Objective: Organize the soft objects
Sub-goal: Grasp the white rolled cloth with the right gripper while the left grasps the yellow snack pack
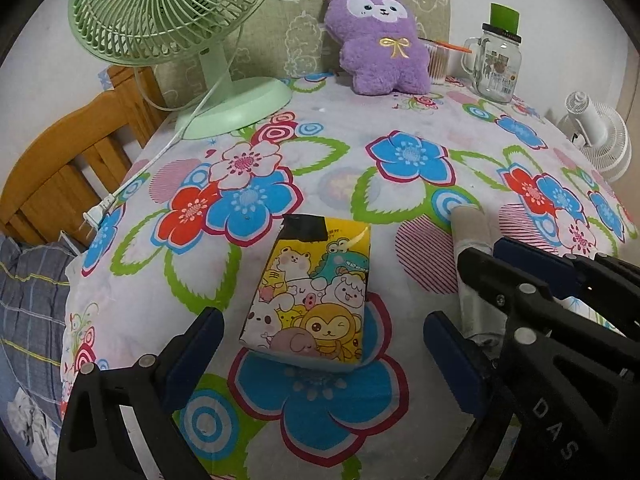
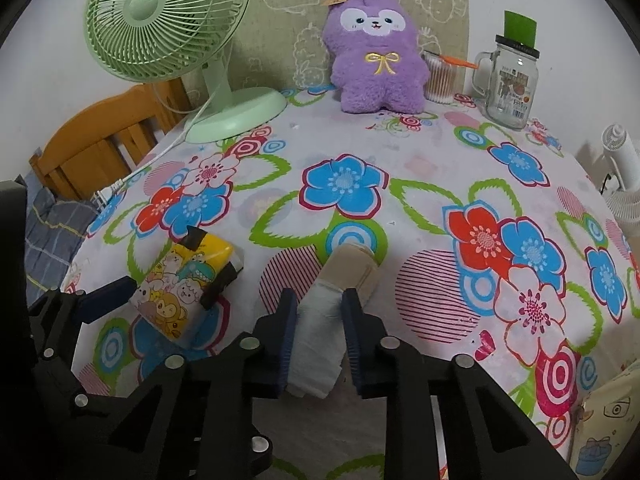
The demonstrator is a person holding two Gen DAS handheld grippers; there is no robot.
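A yellow cartoon-print tissue pack [image 1: 312, 292] lies on the flowered tablecloth [image 1: 400, 200]. My left gripper [image 1: 320, 364] is open, its fingers on either side of the pack's near end, not touching it. The pack also shows in the right wrist view [image 2: 188, 284] at the left, between the left gripper's fingers [image 2: 108, 298]. My right gripper [image 2: 318, 320] is shut on a rolled beige and white cloth [image 2: 336, 292], which rests on the table. The roll also shows in the left wrist view [image 1: 470, 236]. A purple plush toy [image 2: 374, 56] sits upright at the back.
A green desk fan [image 2: 168, 20] stands at the back left, its cord and plug [image 1: 96, 216] trailing over the table edge. A glass jar mug [image 2: 510, 84] and a cotton swab container [image 2: 440, 78] stand at the back right. A wooden chair [image 2: 100, 144] stands left, a white fan [image 2: 624, 172] right.
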